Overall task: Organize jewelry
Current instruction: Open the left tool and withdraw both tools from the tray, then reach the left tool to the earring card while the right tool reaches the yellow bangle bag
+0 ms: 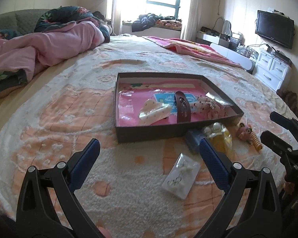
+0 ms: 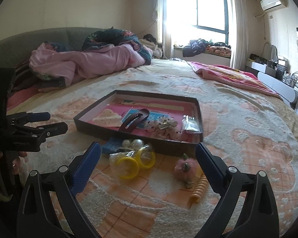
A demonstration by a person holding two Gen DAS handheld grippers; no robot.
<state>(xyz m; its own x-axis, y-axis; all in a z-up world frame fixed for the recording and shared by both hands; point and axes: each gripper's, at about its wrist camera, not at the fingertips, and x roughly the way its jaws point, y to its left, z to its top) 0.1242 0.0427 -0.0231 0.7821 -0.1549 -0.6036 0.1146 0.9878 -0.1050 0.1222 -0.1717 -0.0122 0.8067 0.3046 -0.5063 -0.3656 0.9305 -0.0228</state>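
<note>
You held both grippers over a cream and peach bedspread (image 1: 73, 107), each with its blue-padded jaws spread wide and gripping nothing: your left gripper (image 1: 149, 158) and your right gripper (image 2: 148, 156). A shallow dark tray (image 1: 149, 133) with a pink floor lay on the bedspread. Inside the tray lay a cream spotted hair claw (image 1: 154, 112), a dark brown snap clip (image 1: 182, 109) and a spotted fabric bow (image 2: 164, 128). Just outside the tray's near wall sat a packet of yellow rings (image 2: 136, 161) with pearl beads (image 2: 132, 143). Near the tray lay a pink fuzzy clip (image 2: 182, 167), a yellow coil (image 2: 198, 188) and a clear white packet (image 1: 180, 175).
</note>
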